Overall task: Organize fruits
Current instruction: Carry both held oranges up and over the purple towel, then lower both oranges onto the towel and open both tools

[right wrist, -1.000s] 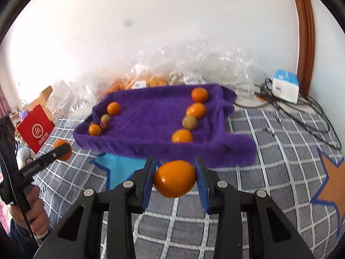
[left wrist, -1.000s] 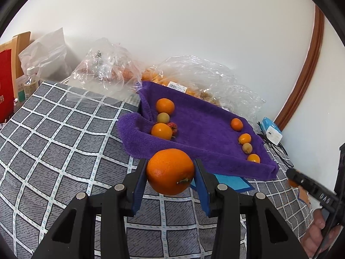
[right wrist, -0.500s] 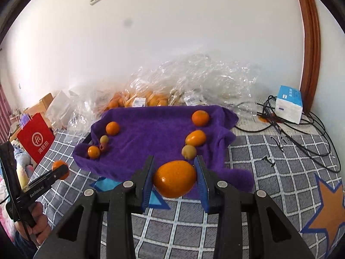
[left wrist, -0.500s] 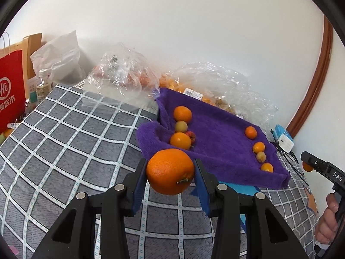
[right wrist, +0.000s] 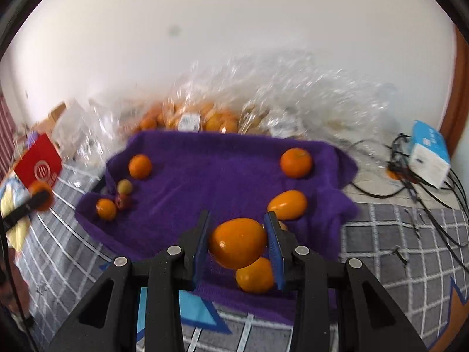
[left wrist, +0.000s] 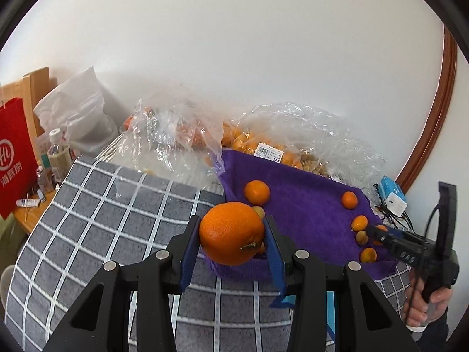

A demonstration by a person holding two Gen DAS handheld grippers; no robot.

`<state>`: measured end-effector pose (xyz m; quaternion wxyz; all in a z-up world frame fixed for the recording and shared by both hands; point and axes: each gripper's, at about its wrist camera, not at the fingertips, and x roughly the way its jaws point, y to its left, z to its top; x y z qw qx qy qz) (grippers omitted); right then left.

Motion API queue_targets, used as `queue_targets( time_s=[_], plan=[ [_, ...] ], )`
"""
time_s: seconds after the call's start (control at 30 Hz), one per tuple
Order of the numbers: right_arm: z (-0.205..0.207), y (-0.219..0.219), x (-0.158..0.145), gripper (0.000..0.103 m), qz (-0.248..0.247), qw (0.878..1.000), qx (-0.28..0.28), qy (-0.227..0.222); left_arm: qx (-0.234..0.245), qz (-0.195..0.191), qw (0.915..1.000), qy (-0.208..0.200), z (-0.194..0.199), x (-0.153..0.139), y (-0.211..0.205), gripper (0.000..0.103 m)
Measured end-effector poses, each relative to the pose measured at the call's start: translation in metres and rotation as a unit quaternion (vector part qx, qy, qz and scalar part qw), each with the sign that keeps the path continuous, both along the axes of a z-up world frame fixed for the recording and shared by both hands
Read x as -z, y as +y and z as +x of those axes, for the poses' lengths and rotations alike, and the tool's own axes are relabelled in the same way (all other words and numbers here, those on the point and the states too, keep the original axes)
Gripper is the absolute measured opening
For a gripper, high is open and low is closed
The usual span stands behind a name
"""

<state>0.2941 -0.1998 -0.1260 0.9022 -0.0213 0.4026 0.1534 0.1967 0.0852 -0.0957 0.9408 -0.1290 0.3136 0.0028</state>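
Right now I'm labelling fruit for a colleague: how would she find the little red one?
Find the purple towel before the plastic bags. On its left side a short row of fruit runs front to back. Between the front orange and a pale greenish fruit sits the small red fruit, the only red piece.

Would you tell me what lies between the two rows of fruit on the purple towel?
Only bare purple towel; the right wrist view shows it.

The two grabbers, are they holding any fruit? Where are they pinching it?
Yes. The left gripper squeezes a round orange by its two sides. The right gripper squeezes a smooth oval orange fruit by its sides, over the purple towel.
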Motion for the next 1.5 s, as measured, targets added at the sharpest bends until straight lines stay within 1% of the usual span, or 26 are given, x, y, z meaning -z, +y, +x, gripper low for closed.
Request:
queue_targets(
  time_s=[0.13, 0.27, 0.37, 0.47, 0.57, 0.73, 0.87, 1.03, 1.17, 1.23, 1.4, 1.5],
  plan=[
    [0.013, 0.008, 0.018, 0.036, -0.009, 1.0, -0.008, 0.022, 0.019, -0.004, 0.9997, 0.013, 0.021, 0.002, -0.006, 0.04],
    [0.015, 0.012, 0.031, 0.037, -0.021, 0.999, -0.011, 0.039, 0.04, -0.014, 0.9987, 0.029, 0.042, 0.012, -0.015, 0.04],
    [0.013, 0.014, 0.036, 0.037, -0.026, 0.999, -0.014, 0.043, 0.051, -0.009, 0.998, 0.036, 0.056, 0.016, -0.026, 0.04],
    [0.011, 0.012, 0.036, 0.038, -0.03, 0.999, -0.009, 0.037, 0.067, -0.007, 0.9966, 0.048, 0.07, 0.021, -0.036, 0.04],
    [0.008, 0.006, 0.032, 0.039, -0.019, 0.999, -0.008, 0.037, 0.075, 0.0, 0.9952, 0.062, 0.082, 0.027, -0.047, 0.04],
    [-0.002, -0.007, 0.016, 0.041, -0.012, 1.0, 0.002, 0.013, 0.085, 0.014, 0.9932, 0.079, 0.101, 0.034, -0.061, 0.04],
    [-0.004, -0.019, 0.01, 0.042, -0.001, 1.0, 0.017, 0.005, 0.088, 0.027, 0.9918, 0.089, 0.113, 0.037, -0.069, 0.04],
    [-0.003, -0.026, 0.011, 0.042, 0.005, 1.0, 0.028, 0.008, 0.087, 0.03, 0.9906, 0.102, 0.126, 0.043, -0.075, 0.04],
    [-0.002, -0.026, 0.014, 0.042, -0.003, 0.999, 0.03, 0.009, 0.08, 0.053, 0.9885, 0.117, 0.132, 0.051, -0.082, 0.04],
    [-0.002, -0.025, 0.016, 0.042, -0.007, 0.999, 0.03, 0.01, 0.077, 0.057, 0.9878, 0.123, 0.133, 0.055, -0.084, 0.04],
    [0.002, -0.029, 0.021, 0.042, 0.002, 0.999, 0.033, 0.024, 0.08, 0.071, 0.9866, 0.124, 0.133, 0.056, -0.088, 0.04],
    [0.002, -0.03, 0.022, 0.042, 0.003, 0.999, 0.036, 0.024, 0.081, 0.075, 0.9859, 0.126, 0.134, 0.057, -0.089, 0.041]
  ],
)
